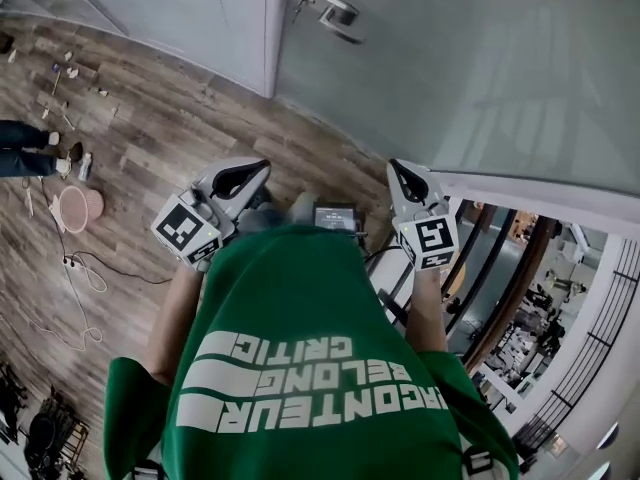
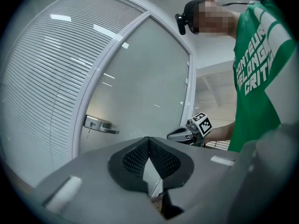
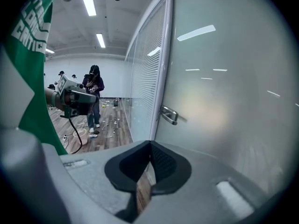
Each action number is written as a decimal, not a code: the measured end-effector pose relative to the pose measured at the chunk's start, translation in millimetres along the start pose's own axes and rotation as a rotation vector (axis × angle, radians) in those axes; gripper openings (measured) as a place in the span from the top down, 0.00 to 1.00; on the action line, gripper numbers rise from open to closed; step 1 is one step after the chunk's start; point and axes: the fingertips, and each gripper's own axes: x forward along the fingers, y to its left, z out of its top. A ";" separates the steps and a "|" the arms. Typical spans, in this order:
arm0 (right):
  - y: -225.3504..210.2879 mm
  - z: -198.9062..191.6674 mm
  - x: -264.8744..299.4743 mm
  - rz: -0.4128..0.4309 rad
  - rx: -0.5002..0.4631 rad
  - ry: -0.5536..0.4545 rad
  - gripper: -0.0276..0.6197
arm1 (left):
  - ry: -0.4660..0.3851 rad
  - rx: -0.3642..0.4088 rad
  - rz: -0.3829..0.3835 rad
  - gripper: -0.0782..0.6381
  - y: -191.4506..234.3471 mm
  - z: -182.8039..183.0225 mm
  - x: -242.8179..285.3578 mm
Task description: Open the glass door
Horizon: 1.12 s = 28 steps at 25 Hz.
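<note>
The frosted glass door [image 1: 470,68] stands in front of me, its metal lever handle [image 1: 327,10] at the top of the head view. My left gripper [image 1: 258,166] and right gripper [image 1: 393,165] are held at waist height, both well short of the handle. In the left gripper view the left gripper [image 2: 148,140] has its jaws together with nothing between them; the handle [image 2: 99,125] is ahead to the left. The right gripper [image 3: 150,146] is also shut and empty, and the handle [image 3: 169,115] lies beyond it on the door [image 3: 224,78].
A glass wall with blinds [image 2: 42,78] adjoins the door's handle side. On the wooden floor lie a pink basket [image 1: 80,208] and cables [image 1: 80,278]. Another person [image 3: 94,97] stands farther back. A railing over an atrium [image 1: 540,308] is at right.
</note>
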 end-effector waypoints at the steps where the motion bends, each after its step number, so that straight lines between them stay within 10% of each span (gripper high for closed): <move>1: -4.9 4.2 7.6 0.010 -0.011 -0.003 0.97 | -0.004 0.000 0.015 0.88 2.8 1.2 -1.2; 12: -65.6 55.4 118.8 0.141 -0.161 0.040 0.97 | -0.058 -0.024 0.235 0.88 37.1 14.7 -0.9; 14: -75.3 58.9 145.6 0.171 -0.183 0.068 0.84 | -0.066 -0.028 0.275 0.88 42.7 15.6 3.0; 28: -90.8 20.9 308.6 0.268 -0.352 0.316 0.76 | -0.045 0.001 0.468 0.88 71.2 -15.2 34.5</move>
